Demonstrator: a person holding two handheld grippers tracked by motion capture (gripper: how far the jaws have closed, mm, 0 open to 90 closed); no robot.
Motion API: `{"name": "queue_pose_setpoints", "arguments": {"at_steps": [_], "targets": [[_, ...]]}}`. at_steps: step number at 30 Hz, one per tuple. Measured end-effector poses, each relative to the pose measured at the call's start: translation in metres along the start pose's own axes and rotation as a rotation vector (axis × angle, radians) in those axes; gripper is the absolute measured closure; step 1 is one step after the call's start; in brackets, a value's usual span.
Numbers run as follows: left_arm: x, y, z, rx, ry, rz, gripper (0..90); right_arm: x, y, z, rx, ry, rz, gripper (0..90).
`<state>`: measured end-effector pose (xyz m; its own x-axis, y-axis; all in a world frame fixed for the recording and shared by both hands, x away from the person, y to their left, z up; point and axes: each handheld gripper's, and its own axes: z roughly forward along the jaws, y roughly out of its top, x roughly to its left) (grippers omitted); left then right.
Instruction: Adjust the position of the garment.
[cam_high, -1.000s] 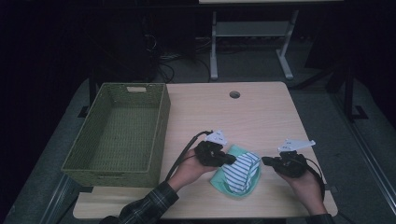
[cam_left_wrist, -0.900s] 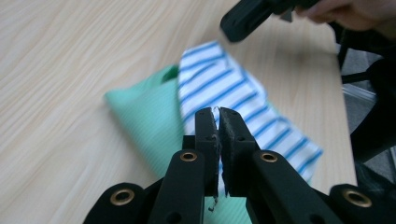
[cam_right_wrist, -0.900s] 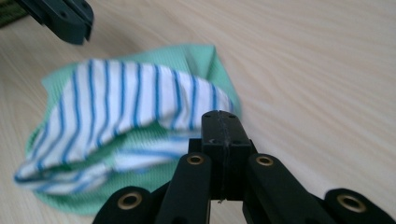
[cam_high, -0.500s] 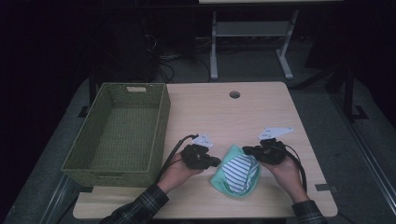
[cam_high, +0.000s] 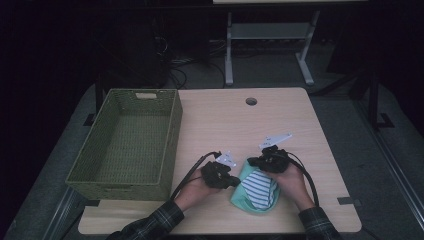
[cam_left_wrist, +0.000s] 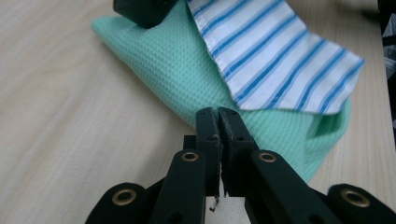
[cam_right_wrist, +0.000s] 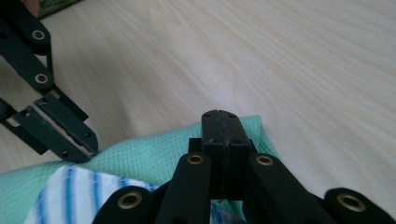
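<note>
Both closed: left hand-held gripper (cam_high: 234, 182) and right hand-held gripper (cam_high: 253, 161) touch the green cloth's (cam_high: 243, 197) edges.

No legible text, labels, brands, numbers or signs in any view. Checked the green cloth (cam_left_wrist: 168, 65), the blue-striped cloth (cam_left_wrist: 275, 56), the woven basket (cam_high: 125, 145) and the table (cam_high: 220, 120): all unmarked. Black links of the left gripper (cam_left_wrist: 218, 122) and right gripper (cam_right_wrist: 220, 125) carry brass rivets only, no lettering
</note>
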<state>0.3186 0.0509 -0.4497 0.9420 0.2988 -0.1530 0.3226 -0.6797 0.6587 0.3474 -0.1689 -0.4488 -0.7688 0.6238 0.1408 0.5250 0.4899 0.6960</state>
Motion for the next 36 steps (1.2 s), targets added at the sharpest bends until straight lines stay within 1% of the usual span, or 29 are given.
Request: {"name": "queue_pose_setpoints", "arguments": {"at_steps": [1, 2, 3, 5, 7, 9, 11, 14, 18, 21, 22, 23, 25, 31, 32, 34, 35, 36], "targets": [[-0.001, 0.001, -0.002, -0.006, 0.001, -0.002, 86.7, 0.000, -0.001, 0.001, 0.006, 0.000, 0.000, 89.8], [-0.001, 0.002, -0.005, -0.023, -0.001, -0.006, 86.7, -0.001, -0.003, 0.002, 0.012, 0.000, -0.007, 89.8], [-0.002, 0.004, -0.008, -0.038, -0.007, -0.013, 86.7, 0.000, -0.004, 0.003, 0.026, 0.000, -0.005, 89.8], [-0.004, 0.006, -0.014, -0.064, -0.023, -0.016, 86.7, 0.000, -0.005, 0.004, 0.025, -0.002, -0.001, 89.7], [-0.008, 0.007, -0.015, -0.077, -0.040, -0.013, 86.7, 0.001, -0.005, 0.005, 0.028, -0.002, 0.000, 89.8], [-0.011, 0.007, -0.011, -0.055, -0.048, -0.003, 86.7, 0.001, -0.006, 0.006, 0.031, -0.003, -0.009, 89.8], [-0.012, 0.006, -0.006, -0.038, -0.058, -0.003, 86.7, 0.002, -0.007, 0.007, 0.042, -0.006, -0.011, 89.8], [-0.012, 0.005, -0.002, -0.032, -0.063, -0.007, 87.0, 0.003, -0.008, 0.008, 0.043, -0.005, -0.017, 89.8], [-0.011, 0.003, 0.001, -0.013, -0.056, -0.004, 87.5, 0.003, -0.009, 0.009, 0.041, -0.006, -0.012, 89.8], [-0.013, 0.001, 0.008, 0.027, -0.034, 0.024, 88.5, 0.003, -0.010, 0.010, 0.042, -0.006, -0.014, 89.9], [-0.015, 0.000, 0.010, 0.035, -0.032, 0.031, 88.6, 0.003, -0.010, 0.010, 0.042, -0.005, -0.014, 89.9], [-0.015, 0.000, 0.011, 0.033, -0.036, 0.032, 88.7, 0.004, -0.010, 0.010, 0.042, -0.005, -0.008, 89.9], [-0.017, 0.001, 0.010, 0.039, -0.028, 0.037, 88.7, 0.004, -0.010, 0.010, 0.041, -0.005, -0.010, 89.9], [-0.015, 0.001, 0.012, 0.040, -0.029, 0.031, 89.4, 0.004, -0.010, 0.010, 0.044, -0.004, -0.008, 89.9], [-0.014, 0.001, 0.012, 0.041, -0.029, 0.038, 89.5, 0.003, -0.010, 0.010, 0.044, -0.004, -0.009, 89.9], [-0.013, 0.001, 0.012, 0.042, -0.028, 0.032, 89.5, 0.003, -0.009, 0.010, 0.044, -0.008, -0.008, 89.9], [-0.011, 0.001, 0.012, 0.042, -0.021, 0.034, 89.5, 0.002, -0.009, 0.010, 0.043, -0.013, -0.014, 89.9], [-0.009, 0.002, 0.012, 0.045, -0.011, 0.032, 89.6, 0.002, -0.009, 0.010, 0.048, -0.022, -0.009, 89.8]]}}
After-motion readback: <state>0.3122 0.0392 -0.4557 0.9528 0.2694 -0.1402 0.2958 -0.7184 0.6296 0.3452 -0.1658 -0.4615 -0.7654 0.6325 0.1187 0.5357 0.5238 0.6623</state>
